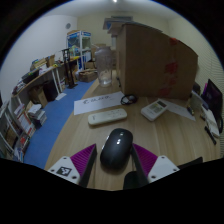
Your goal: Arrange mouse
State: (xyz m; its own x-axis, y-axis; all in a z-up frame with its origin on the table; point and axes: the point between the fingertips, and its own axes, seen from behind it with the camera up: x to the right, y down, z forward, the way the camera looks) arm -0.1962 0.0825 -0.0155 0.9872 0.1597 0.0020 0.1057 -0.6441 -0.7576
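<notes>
While tool (113, 168) open, mouse (116, 148) between fingers; remote (107, 117) beyond.

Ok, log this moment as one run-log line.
fingers: open | black computer mouse: between fingers, on wooden table | white remote: beyond mouse

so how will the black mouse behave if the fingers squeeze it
The mouse, standing between the open fingers, looks rigid. Its smooth, rounded shell may slip out of a squeeze. Flat on the wooden table, it should slide, not roll.

Black mouse (116, 148) sits on the table (85, 135) between the spread tongs (113, 160).
</notes>
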